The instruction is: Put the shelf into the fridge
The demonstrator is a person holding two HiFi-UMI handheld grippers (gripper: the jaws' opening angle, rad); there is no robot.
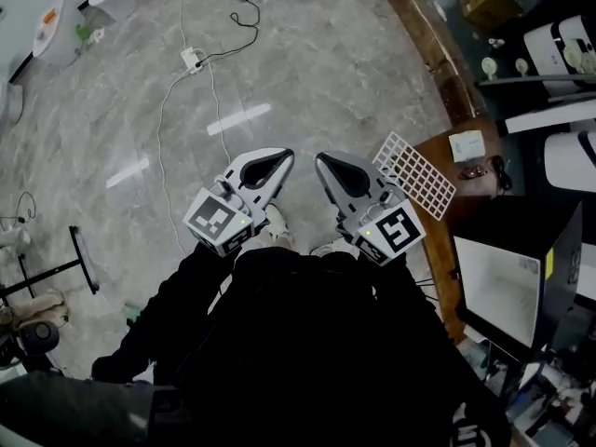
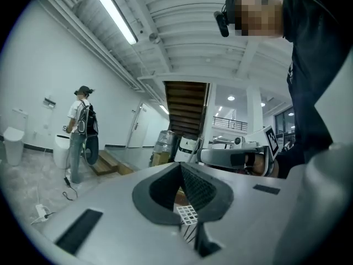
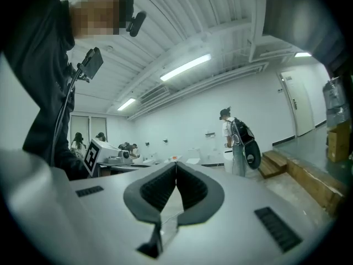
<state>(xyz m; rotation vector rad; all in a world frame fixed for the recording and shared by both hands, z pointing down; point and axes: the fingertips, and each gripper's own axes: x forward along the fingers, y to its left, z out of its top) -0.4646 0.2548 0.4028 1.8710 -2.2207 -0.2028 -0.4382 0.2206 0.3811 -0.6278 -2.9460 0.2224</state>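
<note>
Both jaws pressed together on left gripper (image 1: 279,156) and right gripper (image 1: 324,161), grid shelf (image 1: 416,175) near fridge (image 1: 510,277)

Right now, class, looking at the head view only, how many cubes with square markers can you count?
2. The left cube sits on the left gripper, left of centre; the right cube sits on the right gripper, just below the white wire shelf. None appears hidden.

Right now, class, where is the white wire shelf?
In the head view, the white wire shelf sits on the right, at the brown table's corner, just right of the right gripper and above-left of the open black fridge.
</note>
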